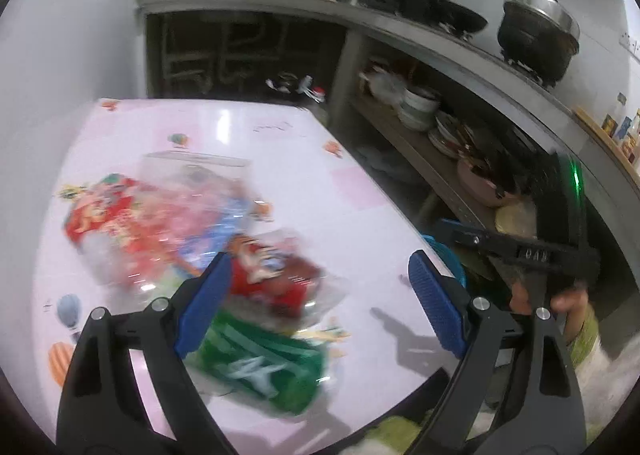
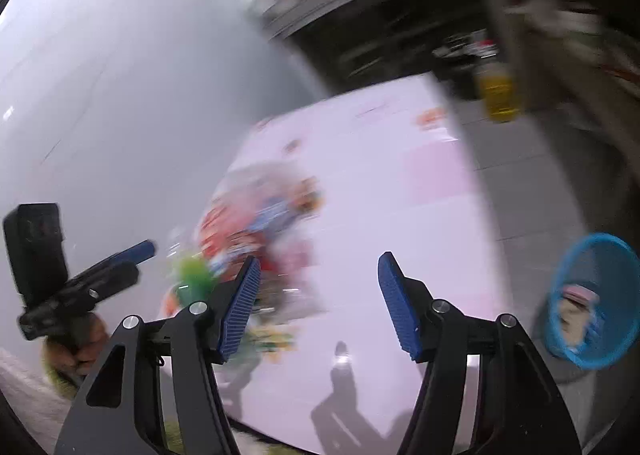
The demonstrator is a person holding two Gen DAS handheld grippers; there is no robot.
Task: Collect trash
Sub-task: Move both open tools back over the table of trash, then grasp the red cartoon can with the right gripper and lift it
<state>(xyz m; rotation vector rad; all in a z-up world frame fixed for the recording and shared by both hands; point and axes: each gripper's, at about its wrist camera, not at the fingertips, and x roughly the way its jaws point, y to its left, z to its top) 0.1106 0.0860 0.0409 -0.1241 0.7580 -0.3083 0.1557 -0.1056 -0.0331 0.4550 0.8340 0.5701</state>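
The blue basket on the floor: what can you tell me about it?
The blue basket is a round, open-topped bin of what looks like plastic mesh. It appears to stand on the grey tiled floor beside the pink table, apart from it, mouth towards the camera. Pale and pinkish scraps show inside, too blurred to name. No gripper touches it.

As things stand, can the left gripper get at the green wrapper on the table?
Probably yes. The left gripper is open and empty, and the green wrapper lies just below its fingers on the pink table with nothing covering it. The red wrapper beside it overlaps its edge slightly.
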